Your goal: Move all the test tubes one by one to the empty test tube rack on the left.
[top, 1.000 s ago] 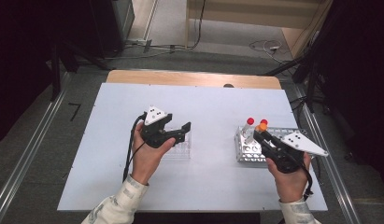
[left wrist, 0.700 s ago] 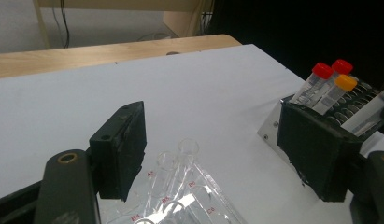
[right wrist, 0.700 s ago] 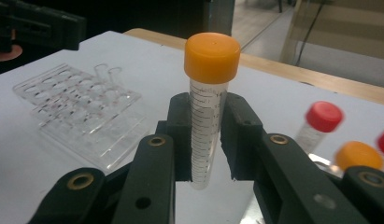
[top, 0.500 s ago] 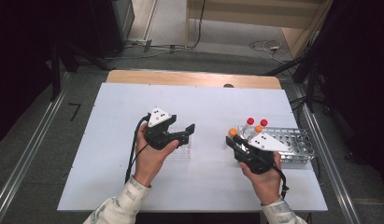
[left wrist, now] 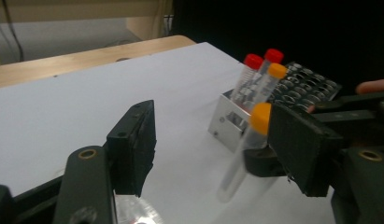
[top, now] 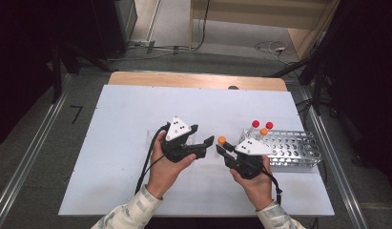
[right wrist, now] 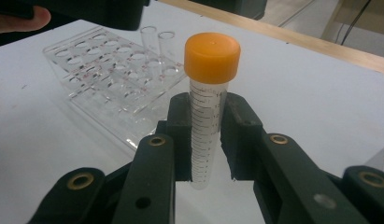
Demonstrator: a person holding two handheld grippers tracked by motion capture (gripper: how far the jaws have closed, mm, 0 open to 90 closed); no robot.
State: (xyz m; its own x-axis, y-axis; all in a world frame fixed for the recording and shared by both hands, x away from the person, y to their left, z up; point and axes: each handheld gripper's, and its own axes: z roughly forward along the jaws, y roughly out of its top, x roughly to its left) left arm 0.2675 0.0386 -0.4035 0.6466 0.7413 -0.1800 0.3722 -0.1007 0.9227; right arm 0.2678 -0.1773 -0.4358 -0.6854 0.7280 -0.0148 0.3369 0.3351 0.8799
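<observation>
While the right gripper [top: 221,149] is clamped on an orange-capped tube [right wrist: 209,100], held upright above the white table [top: 122,114] about midway between the two racks, the left gripper [top: 204,145] faces it with jaws apart and nothing between them; those jaws have just been closing partway.

Step, judged: transfer of a tube from the metal rack [top: 298,148] toward the clear plastic rack [right wrist: 105,88], now at the midpoint, probably a handover from right to left. In the left gripper view the tube [left wrist: 248,144] stands just ahead of the left jaws, not yet inside them.

Next move calls for: the left jaws brought around the tube body below the cap and above the right pads, closed firmly, and only then the right grip let go. If instead the right carries on alone, the tube has to go down straight into an empty hole of the clear rack.

Counts, big to small:
- table: one
- racks: two, one metal on the person's right, one clear on the left, partly under the left hand in the high view
- grippers: two
- capped tubes: four, two red caps [top: 255,123] and one orange cap [top: 264,131] standing in the near-left end of the metal rack, one orange in the right grip
- open clear tubes [right wrist: 157,39] in the plastic rack: two visible.
</observation>
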